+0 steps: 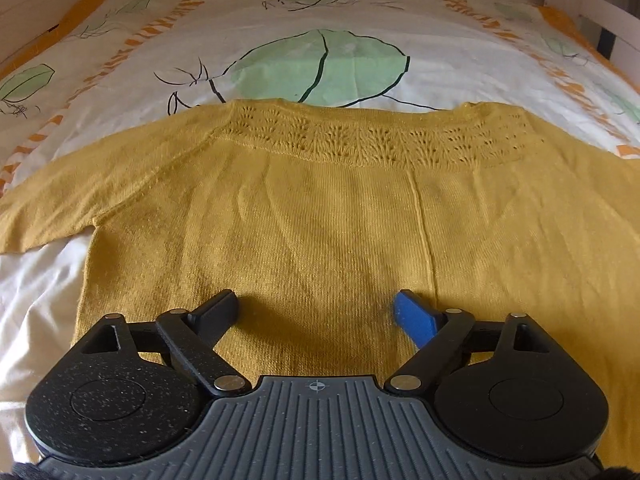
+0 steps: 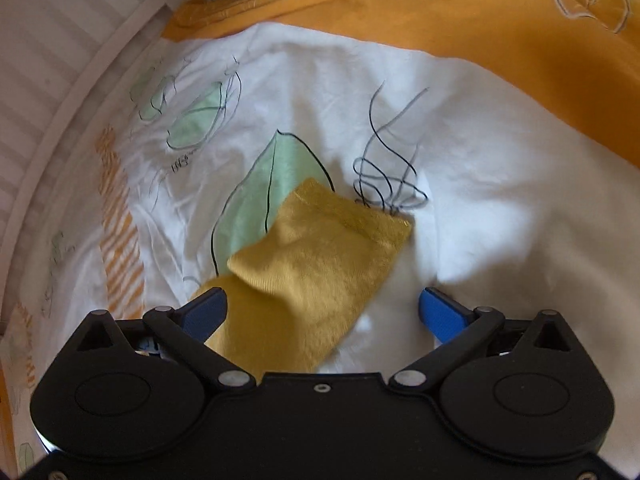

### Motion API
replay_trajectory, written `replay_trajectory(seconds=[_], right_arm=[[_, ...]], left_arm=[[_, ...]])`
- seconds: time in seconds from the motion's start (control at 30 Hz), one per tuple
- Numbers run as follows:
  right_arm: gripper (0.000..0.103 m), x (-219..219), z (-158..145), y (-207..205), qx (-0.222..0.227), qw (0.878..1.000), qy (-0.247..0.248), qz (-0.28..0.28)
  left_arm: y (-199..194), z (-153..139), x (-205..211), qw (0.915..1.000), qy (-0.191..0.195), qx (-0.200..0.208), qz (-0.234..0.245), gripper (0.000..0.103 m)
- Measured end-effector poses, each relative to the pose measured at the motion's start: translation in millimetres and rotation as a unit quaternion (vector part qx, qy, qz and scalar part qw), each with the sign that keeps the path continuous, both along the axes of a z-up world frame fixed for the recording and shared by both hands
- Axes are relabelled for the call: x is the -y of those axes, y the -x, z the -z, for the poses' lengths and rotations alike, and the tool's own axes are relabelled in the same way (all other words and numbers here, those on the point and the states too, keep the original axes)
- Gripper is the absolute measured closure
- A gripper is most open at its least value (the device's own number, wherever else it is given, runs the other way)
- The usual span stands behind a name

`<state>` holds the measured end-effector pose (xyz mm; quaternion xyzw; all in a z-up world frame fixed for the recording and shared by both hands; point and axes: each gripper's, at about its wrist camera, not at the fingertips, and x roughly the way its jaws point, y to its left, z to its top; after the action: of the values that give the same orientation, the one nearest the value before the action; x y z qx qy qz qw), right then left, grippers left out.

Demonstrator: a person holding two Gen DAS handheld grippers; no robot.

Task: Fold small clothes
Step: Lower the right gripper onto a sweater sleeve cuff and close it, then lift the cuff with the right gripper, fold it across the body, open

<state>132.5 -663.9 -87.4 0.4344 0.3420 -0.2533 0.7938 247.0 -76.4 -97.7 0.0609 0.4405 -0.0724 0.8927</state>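
Observation:
A small mustard-yellow knitted sweater (image 1: pixel 320 208) lies spread flat on the bed, lace yoke and neckline at the far side, one sleeve stretched out to the left. My left gripper (image 1: pixel 316 308) is open and empty, hovering over the sweater's lower body near the hem. In the right wrist view, the sweater's other sleeve (image 2: pixel 320 264) lies on the sheet, its cuff pointing away. My right gripper (image 2: pixel 322 308) is open, its jaws wide apart on either side of the sleeve, holding nothing.
The bed is covered by a white sheet (image 1: pixel 328 24) printed with green leaves and orange stripes. An orange duvet (image 2: pixel 500 48) lies bunched at the far right. A white slatted bed frame (image 2: pixel 60 60) runs along the left edge.

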Motion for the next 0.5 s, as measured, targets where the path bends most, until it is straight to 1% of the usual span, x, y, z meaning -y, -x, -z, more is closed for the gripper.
replay_trajectory(seconds=[0.03,0.07,0.1,0.13,0.2,0.23,0.27,0.33,0.4,0.5], right_arm=[[0.004,0.6,1.1,-1.5,0.002,1.000,0.004,0.006],[0.014,1.8,1.8,-3.6,0.003,1.000,0.009,0.014],[0.021,2.3,1.7,-5.0,0.000,1.000,0.017,0.019],[0.037,3.3,1.4,-5.2,-0.007,0.999,0.026,0.024],[0.063,5.1,1.4,-5.3,-0.024,0.999,0.040,0.029],[0.076,5.6,1.0,-3.8,-0.019,0.999,0.041,0.027],[0.088,6.5,0.1,-0.2,-0.005,0.999,0.035,0.029],[0.089,2.8,-8.7,4.0,0.005,0.999,0.038,0.036],[0.089,-7.0,-26.0,2.8,0.006,0.997,0.068,0.020],[0.089,-27.6,-62.7,-4.3,0.015,0.994,0.110,-0.014]], left_arm=[[0.2,0.1,0.4,1.0000,0.000,0.001,0.002,0.013],[0.2,0.4,0.2,1.0000,-0.001,0.001,0.004,0.012],[-0.2,0.4,0.2,1.0000,0.000,0.001,0.006,0.012],[-0.5,0.0,-0.5,1.0000,0.001,0.000,0.008,0.012],[-1.5,-1.4,-1.3,0.9999,0.002,-0.004,0.014,0.012],[-2.8,-2.5,-1.9,0.9998,0.003,-0.007,0.018,0.012],[-8.7,-2.3,-2.7,0.9997,0.004,-0.011,0.023,0.013],[-13.5,-5.3,-5.2,0.9992,0.008,-0.019,0.033,0.014],[-15.3,-11.2,-11.2,0.9990,0.015,-0.021,0.037,0.014],[-17.9,-22.0,-22.6,0.9987,0.021,-0.015,0.043,0.014]])
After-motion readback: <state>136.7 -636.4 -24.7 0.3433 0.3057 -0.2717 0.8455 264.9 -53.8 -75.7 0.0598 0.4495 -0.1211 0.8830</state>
